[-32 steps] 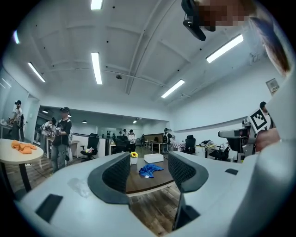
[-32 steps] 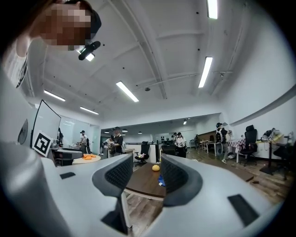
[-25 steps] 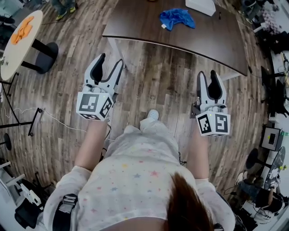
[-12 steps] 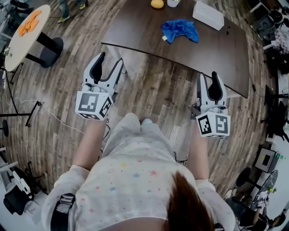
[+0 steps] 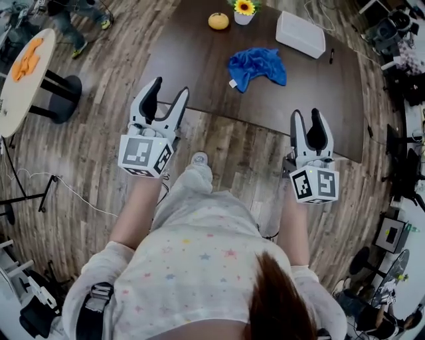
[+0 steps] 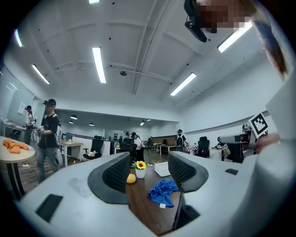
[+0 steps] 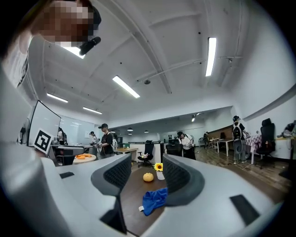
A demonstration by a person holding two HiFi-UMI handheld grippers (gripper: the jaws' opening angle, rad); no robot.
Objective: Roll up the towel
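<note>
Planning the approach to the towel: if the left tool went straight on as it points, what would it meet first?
Probably the dark table, just short of the blue towel. The left tool is open and empty; depth is unclear.

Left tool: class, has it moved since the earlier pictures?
Yes. The left tool has come forward: its tips, earlier over the floor short of the table, now overlap the table's near corner in the head view.

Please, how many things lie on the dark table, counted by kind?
Blue towel: 1
Round orange thing: 1
Sunflower pot: 1
White box: 1
Small black item: 1
Total: 5
</note>
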